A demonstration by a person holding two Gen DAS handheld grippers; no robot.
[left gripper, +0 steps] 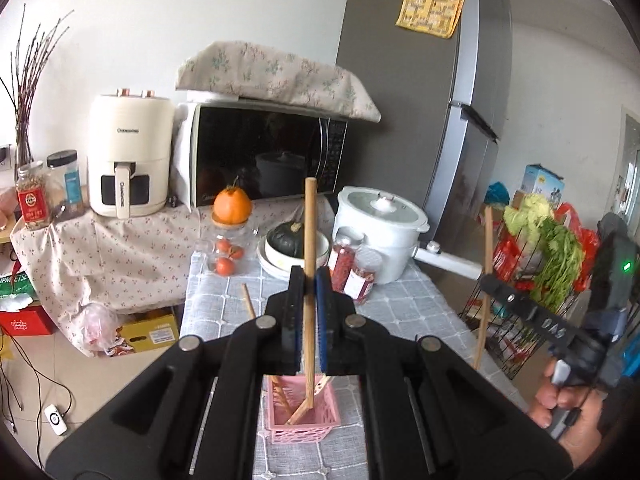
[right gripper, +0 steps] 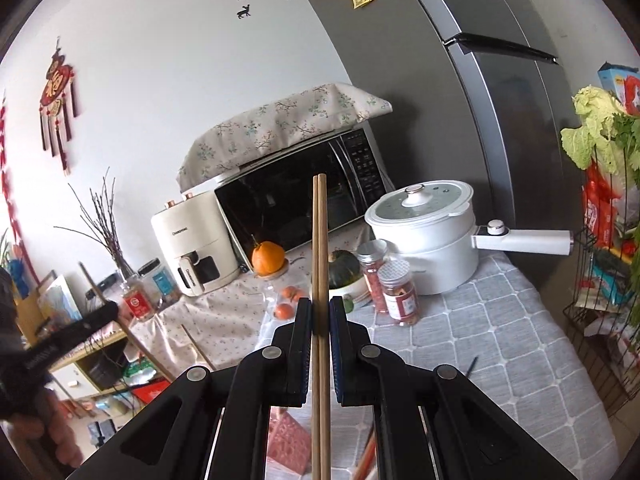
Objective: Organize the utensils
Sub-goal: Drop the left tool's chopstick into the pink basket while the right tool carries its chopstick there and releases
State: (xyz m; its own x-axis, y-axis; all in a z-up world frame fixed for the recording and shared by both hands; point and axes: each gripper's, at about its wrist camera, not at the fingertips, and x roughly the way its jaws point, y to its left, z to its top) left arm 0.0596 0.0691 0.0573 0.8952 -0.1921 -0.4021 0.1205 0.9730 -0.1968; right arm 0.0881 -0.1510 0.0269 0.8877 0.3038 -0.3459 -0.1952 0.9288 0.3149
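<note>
L gripper (left gripper: 309,280) clamps wooden stick (left gripper: 309,264) upright – tip in pink basket (left gripper: 320,420) at table's (left gripper: 400,300) near edge; R gripper (right gripper: 320,312) pinches chopstick pair (right gripper: 321,248) upright.

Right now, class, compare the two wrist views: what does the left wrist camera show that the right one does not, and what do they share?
Only the left wrist view shows the left gripper shut on a single chopstick whose lower end stands in the pink basket. Only the right wrist view shows the right gripper clamping a pair of chopsticks and the red wall ornament. Both show the microwave, air fryer, orange and white pot.
</note>
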